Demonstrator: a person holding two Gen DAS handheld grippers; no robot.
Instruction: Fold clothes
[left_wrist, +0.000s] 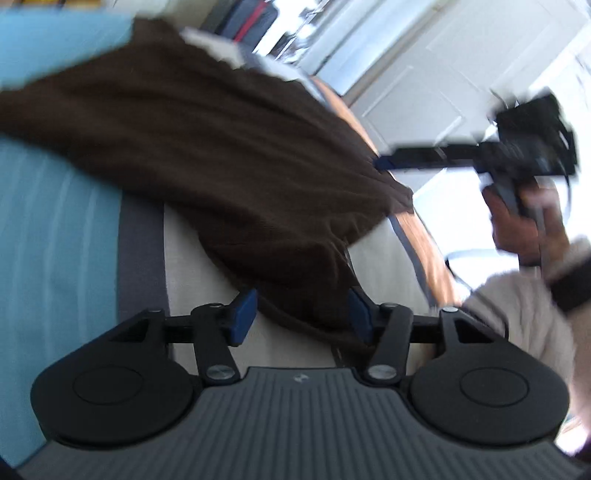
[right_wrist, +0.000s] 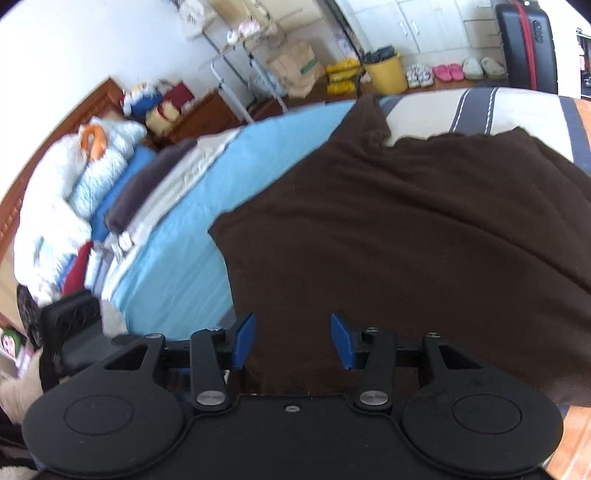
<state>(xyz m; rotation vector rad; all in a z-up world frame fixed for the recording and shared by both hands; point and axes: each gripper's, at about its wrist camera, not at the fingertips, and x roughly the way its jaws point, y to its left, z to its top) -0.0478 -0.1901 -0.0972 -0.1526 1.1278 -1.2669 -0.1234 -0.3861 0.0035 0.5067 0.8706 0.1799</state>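
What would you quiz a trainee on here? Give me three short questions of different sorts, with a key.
1. True or false: the right gripper is clamped shut on the dark brown knit garment.
2. Multiple choice: the garment lies partly on
A) the light blue bed sheet
B) a glass table
C) a metal tray
3. Fill in: on the left gripper, the finger pads are coloured ____.

Key:
1. False. Its jaws stand apart above the cloth.
2. A
3. blue
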